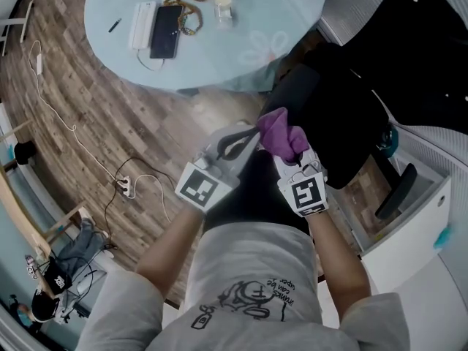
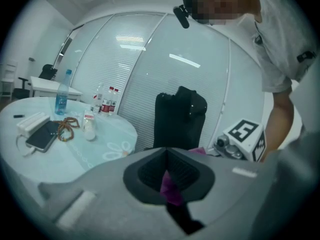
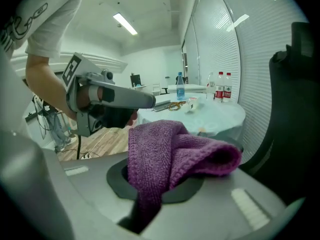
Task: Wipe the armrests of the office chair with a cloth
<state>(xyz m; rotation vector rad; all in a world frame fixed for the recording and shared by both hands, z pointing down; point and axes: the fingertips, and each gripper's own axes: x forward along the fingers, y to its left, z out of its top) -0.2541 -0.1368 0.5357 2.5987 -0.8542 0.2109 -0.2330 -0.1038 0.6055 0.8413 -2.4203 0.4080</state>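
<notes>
Bright, even light falls from ceiling strip lights (image 3: 125, 23) above the round table (image 3: 220, 115). Fisheye bending and dark corners ring both gripper views.

Office, no question: I've got glass partition walls (image 2: 130, 69) with blinds, a black office chair (image 2: 179, 116), a round meeting table (image 1: 278, 20) with water bottles (image 3: 223, 92) (somebody's phone (image 1: 166, 31) too), strip lights (image 3: 125, 23) overhead and a wood-plank floor (image 1: 110, 101).

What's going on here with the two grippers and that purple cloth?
A person stands by the black office chair, holding a purple cloth bunched in the right gripper. The left gripper appears to pinch an edge of the same cloth. The cloth is held up, apart from the armrest; wiping is not under way.
</notes>
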